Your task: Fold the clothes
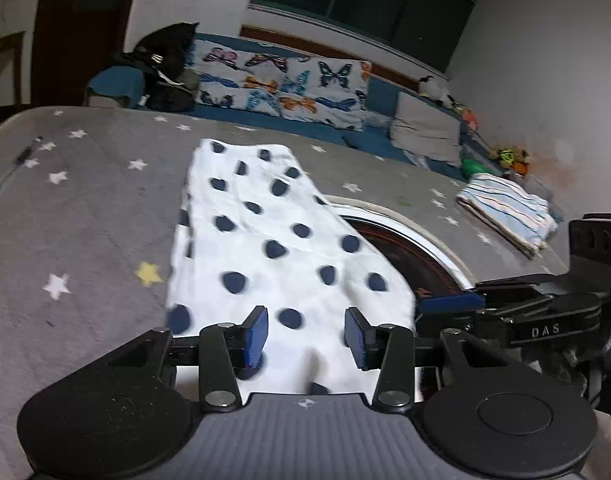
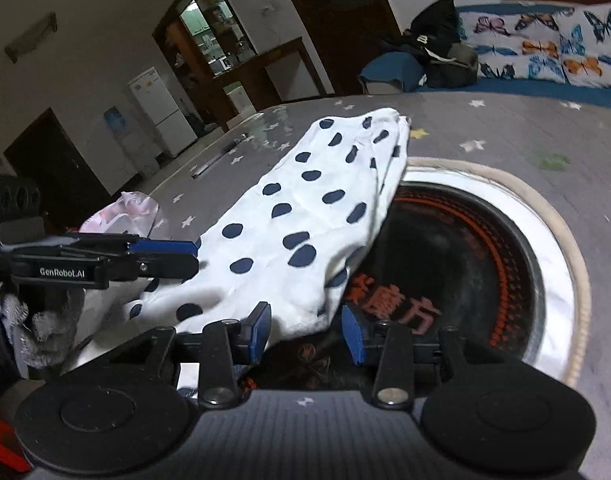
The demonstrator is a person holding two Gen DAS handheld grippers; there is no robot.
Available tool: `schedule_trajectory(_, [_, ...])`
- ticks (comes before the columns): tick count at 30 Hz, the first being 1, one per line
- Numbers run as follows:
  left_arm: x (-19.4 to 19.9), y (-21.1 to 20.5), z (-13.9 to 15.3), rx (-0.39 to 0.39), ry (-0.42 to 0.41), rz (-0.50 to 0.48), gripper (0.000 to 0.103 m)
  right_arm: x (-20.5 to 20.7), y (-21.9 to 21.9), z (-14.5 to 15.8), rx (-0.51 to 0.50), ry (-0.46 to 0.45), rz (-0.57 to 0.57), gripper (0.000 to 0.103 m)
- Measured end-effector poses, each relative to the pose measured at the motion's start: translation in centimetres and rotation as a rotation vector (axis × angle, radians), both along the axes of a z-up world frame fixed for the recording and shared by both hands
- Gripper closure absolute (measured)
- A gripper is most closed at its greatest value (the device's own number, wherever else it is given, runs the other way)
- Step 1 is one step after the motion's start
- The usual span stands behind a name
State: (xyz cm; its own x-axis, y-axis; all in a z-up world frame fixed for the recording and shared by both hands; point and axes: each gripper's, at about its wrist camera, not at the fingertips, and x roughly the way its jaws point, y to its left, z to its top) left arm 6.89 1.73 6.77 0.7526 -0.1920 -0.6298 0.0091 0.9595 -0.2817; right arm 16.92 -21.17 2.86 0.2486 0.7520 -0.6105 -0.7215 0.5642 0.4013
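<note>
Now the spotted cloth lies lengthwise on the starry worktop, one edge over the round hotplate. Both the left tool and right tool hover apart at its near end (neither grips anything). To fold well, I judge each should pinch a near corner and carry it evenly to the far edge.

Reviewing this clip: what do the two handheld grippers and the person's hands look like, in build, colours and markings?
Both grippers, left and right, are black with linkage arms, silver rivets, round discs and a ribbed grey body. Their fingers carry blue pads. White lettering reads "GenRobot.AI" and "DAS" on the sides. The left hand wears a grey knit glove.
</note>
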Motion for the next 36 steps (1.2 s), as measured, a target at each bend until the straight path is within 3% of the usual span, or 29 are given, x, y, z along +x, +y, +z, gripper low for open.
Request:
schedule_trajectory(3, [0.4, 0.8, -0.3, 0.019, 0.012, 0.019, 0.070, 0.0, 0.8, -0.5, -0.013, -0.013, 0.010, 0.067])
schedule_trajectory(4, [0.5, 1.1, -0.4, 0.025, 0.017, 0.025, 0.074, 0.0, 1.0, -0.7, -0.019, -0.010, 0.012, 0.079])
schedule_trajectory(7, [0.8, 1.5, -1.0, 0.051, 0.029, 0.029, 0.079, -0.3, 1.0, -0.8, -0.037, -0.012, 0.007, 0.098])
schedule_trajectory(10, [1.0, 1.9, -1.6, 0.075, 0.040, 0.037, 0.087, -1.0, 0.6, 0.1, -0.061, -0.057, -0.008, 0.099])
schedule_trajectory(13, [0.9, 2.4, -2.3, 0.106, 0.042, 0.047, 0.093, -1.4, 0.2, 0.6, -0.103, -0.083, -0.019, 0.099])
schedule_trajectory(20, [0.3, 3.6, -1.7, 0.139, 0.031, 0.071, 0.092, -2.1, 0.5, 1.0, -0.182, -0.112, -0.049, 0.092])
schedule_trajectory(24, [-1.6, 3.1, -0.3, 0.100, -0.008, 0.014, 0.092, -3.2, 1.0, 2.8, -0.205, -0.188, -0.051, 0.086])
schedule_trajectory(30, [-4.0, 0.8, -0.2, 0.066, -0.017, -0.110, 0.092, -5.6, 4.2, 3.5, -0.164, -0.190, 0.037, 0.070])
schedule_trajectory(36, [-5.5, 1.2, -1.9, 0.101, 0.028, -0.092, 0.089, -7.7, 6.6, 1.5, -0.207, -0.172, 0.102, 0.069])
